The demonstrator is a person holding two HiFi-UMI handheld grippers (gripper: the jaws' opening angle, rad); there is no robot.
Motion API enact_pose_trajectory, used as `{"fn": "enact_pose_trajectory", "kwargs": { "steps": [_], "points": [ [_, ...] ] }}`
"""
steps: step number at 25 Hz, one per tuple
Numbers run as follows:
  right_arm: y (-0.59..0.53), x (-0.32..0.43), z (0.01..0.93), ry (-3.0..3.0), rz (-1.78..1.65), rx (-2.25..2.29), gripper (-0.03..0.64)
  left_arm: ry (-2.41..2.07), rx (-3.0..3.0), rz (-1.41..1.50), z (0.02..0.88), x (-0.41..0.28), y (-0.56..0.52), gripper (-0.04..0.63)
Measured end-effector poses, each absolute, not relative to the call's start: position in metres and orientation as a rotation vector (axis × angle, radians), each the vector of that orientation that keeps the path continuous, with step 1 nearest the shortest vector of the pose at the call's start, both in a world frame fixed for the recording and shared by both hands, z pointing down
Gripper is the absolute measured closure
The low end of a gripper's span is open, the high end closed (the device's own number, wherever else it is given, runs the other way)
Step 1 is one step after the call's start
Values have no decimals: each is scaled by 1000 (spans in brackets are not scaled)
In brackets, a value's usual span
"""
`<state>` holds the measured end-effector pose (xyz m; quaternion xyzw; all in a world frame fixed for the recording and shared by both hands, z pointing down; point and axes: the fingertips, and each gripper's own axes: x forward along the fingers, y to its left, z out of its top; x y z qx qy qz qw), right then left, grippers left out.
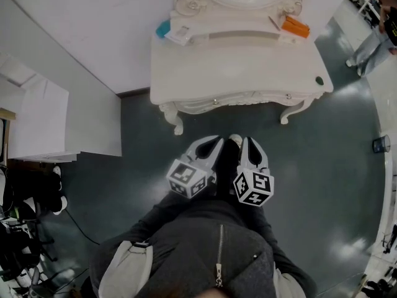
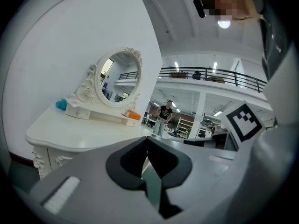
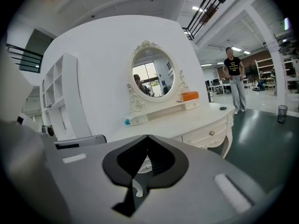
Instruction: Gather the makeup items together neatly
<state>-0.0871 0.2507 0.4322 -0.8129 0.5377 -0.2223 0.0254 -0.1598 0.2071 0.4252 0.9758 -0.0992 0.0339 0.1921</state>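
Observation:
A white dressing table point(image 1: 205, 73) with an oval mirror point(image 3: 152, 73) stands against the wall ahead of me. On its raised back shelf are a teal item point(image 1: 163, 28), a white packet point(image 1: 180, 35), a thin stick point(image 1: 275, 22) and an orange box point(image 1: 296, 27). A small dark item point(image 1: 319, 80) sits at the table's right front corner. My left gripper point(image 1: 216, 141) and right gripper point(image 1: 244, 141) hang side by side over the floor, short of the table. Both are shut with nothing between their jaws. The orange box point(image 2: 134, 116) and teal item point(image 2: 61, 104) also show in the left gripper view.
A white shelf unit point(image 1: 37, 120) stands at the left by the wall. A person point(image 1: 372, 42) stands at the far right, with a small bin point(image 1: 381, 144) on the dark floor nearby. Cables and dark gear point(image 1: 25, 228) lie at the lower left.

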Motion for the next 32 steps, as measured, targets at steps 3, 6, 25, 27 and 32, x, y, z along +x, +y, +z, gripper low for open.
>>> {"fn": "enact_pose_trajectory", "kwargs": {
  "steps": [3,6,25,27,32],
  "points": [
    [246,-82,433,1669,-690,-2501,614,-281,2750,105,424,-153,203,586],
    [240,-70,432,1668,-691,-2490,614,-295,2760,110,422,-143,196,586],
    [174,40,417,1691,-628,-2490,614,-273,2770,89,415,-28,140,586],
    [167,52,417,1694,-632,-2489,614,-278,2765,96,417,-17,132,586],
    [148,82,423,1700,-666,-2480,614,-298,2742,120,425,10,115,586]
  ]
}}
